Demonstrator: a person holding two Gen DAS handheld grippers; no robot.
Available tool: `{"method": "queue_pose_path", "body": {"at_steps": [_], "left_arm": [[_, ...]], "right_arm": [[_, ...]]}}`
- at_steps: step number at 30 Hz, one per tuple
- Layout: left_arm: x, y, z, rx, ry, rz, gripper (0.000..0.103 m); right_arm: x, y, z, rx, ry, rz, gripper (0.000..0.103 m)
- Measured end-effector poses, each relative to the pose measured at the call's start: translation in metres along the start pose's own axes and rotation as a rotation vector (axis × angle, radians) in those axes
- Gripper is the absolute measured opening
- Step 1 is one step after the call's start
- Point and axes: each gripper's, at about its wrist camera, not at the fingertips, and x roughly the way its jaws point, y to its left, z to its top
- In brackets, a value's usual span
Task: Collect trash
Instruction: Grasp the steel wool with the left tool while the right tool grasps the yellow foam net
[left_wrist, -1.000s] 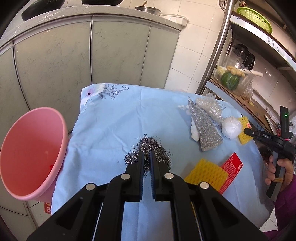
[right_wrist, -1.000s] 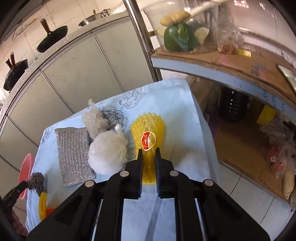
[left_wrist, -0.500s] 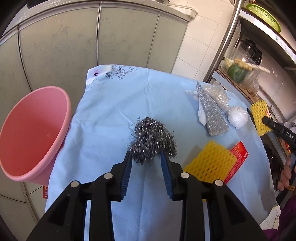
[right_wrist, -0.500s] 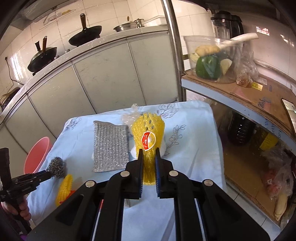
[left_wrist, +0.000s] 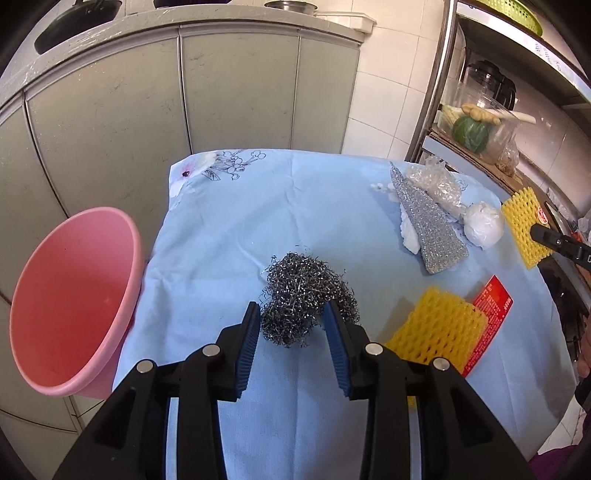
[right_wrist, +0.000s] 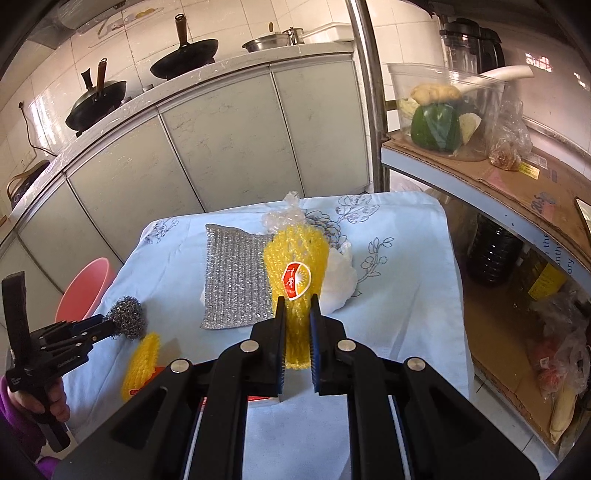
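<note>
Foam netting (right_wrist: 297, 280), yellow, stood lengthwise away from the right gripper (right_wrist: 296, 325), whose jaws clenched its near end above the blue-clothed desk (right_wrist: 402, 295). The left gripper (left_wrist: 291, 325), angled downward, had just been widening its jaws around the steel wool (left_wrist: 306, 295); contact unclear.

Basin (left_wrist: 74, 295) left of table (left_wrist: 295, 206)

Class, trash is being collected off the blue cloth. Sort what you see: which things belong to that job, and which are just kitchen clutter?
Job:
steel wool ball, between the left claw pads
yellow foam net, held by the right claw
silver scouring pad
pink bin

Clutter:
woks
green pepper
dark bottle
</note>
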Motion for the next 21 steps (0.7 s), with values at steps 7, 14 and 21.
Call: {"method": "queue_pose_path", "body": {"at_steps": [7, 14, 21], "left_arm": [[-0.004, 0.002, -0.005, -0.001, -0.02, -0.005, 0.014], [-0.029, 0.012, -0.005, -0.053, -0.085, -0.02, 0.012], [-0.067, 0.029, -0.001, -0.093, -0.177, -0.002, 0.012]], "right_arm": [[-0.002, 0.014, 0.0, -0.025, 0.003, 0.029, 0.011], [-0.007, 0.034, 0.003, -0.059, -0.004, 0.077, 0.011], [-0.007, 0.071, 0.007, -0.11, 0.0, 0.162, 0.011]]}}
